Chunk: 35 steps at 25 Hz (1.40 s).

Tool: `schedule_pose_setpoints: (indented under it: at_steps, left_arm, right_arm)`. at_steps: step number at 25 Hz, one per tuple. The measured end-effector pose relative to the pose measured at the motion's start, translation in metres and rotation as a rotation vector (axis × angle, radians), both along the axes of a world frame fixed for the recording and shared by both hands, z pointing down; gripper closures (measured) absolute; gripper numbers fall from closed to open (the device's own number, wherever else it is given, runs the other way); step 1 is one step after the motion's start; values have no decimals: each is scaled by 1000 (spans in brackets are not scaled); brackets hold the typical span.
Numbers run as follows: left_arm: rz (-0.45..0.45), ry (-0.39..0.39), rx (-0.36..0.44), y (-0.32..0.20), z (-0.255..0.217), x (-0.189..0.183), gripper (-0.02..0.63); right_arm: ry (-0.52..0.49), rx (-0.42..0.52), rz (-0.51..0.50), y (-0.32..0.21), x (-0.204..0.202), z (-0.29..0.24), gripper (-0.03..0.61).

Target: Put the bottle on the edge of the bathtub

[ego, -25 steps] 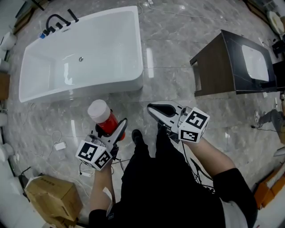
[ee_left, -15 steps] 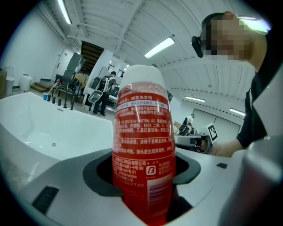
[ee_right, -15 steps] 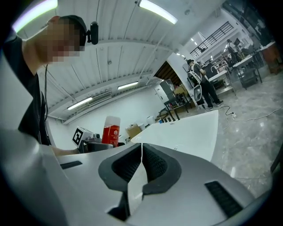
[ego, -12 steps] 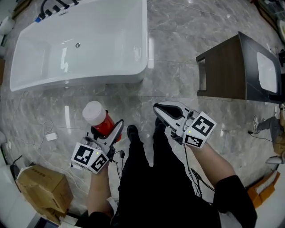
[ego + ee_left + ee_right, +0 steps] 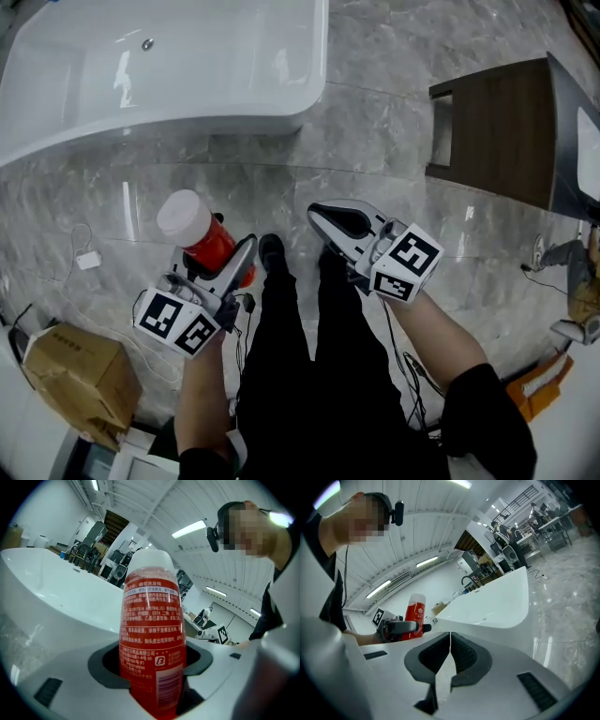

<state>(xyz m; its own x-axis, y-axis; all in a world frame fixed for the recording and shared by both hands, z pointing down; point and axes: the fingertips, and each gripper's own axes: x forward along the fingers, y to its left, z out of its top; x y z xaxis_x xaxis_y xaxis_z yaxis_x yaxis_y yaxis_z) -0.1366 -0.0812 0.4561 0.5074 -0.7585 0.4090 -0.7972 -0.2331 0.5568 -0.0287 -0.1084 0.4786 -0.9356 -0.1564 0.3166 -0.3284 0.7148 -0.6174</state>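
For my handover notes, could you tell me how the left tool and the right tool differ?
The left tool is shut on the bottle; the right tool is shut on nothing. The left tool's jaws stand apart round it; the right tool's meet. Both are above the floor, short of the bathtub.

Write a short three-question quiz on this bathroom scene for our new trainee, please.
1. True or false: the right gripper has its jaws shut with nothing between them.
2. What holds the red bottle? A) the right gripper B) the left gripper C) neither gripper
3. Fill in: the bottle's cap is coloured ___.

Key: 1 true; 2 B; 3 white.
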Motion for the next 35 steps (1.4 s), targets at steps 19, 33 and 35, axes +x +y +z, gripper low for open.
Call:
schedule_pose_setpoints:
  at_steps: [19,33,35]
  left_arm:
    - [100,-22,4,19,88,-37,322]
    - [92,-37,17,25,222,-10,322]
    - [101,-61,17,24,241,-6,322]
  right_arm:
    - [-55,-4,32,24,-55,100,549]
    - [-109,-18,76,5,-48,212,549]
    - [-128,-33,80,5,-51,228,549]
